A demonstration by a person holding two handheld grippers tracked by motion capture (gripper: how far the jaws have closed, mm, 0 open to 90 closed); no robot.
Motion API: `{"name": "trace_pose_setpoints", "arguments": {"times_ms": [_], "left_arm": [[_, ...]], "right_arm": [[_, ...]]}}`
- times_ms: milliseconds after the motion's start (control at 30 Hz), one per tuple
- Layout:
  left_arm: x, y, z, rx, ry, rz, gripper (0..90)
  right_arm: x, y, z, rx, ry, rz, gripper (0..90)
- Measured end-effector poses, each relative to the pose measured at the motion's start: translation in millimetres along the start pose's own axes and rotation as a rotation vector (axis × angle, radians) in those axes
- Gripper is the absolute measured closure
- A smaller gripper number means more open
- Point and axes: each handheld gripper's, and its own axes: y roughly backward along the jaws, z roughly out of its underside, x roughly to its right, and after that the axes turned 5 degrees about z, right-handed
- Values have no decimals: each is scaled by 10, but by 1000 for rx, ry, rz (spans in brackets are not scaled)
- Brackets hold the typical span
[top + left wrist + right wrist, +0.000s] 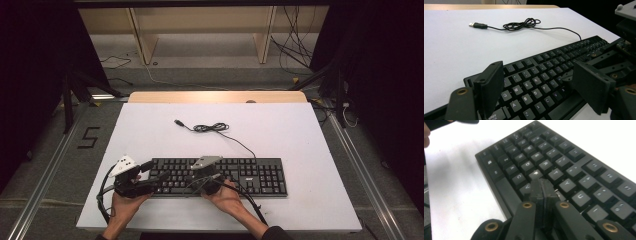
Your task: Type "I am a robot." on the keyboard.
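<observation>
Two grippers over one keyboard [220, 176]: left gripper [541, 87] released, right gripper [543, 188] clenched empty; one cable [212, 128].

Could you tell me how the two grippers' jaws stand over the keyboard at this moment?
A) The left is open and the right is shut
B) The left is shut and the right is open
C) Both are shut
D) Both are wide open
A: the left gripper has its jaws spread wide above the keyboard, while the right gripper has its pads pressed together with nothing between them.
</observation>
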Motion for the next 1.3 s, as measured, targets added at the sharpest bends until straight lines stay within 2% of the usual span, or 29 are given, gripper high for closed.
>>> {"name": "trace_pose_setpoints", "arguments": {"times_ms": [467,1000,1167,1300], "left_arm": [[7,-3,1,-1,-1,1,253],[12,-6,2,-1,-2,2,253],[11,-5,1,-1,-2,2,253],[12,-6,1,-1,-2,3,253]], "right_arm": [[96,124,-39,43,-30,-2,746],[239,245,-67,68,-71,31,397],[279,277,-72,72,-73,37,329],[321,306,-78,82,-75,45,314]]}}
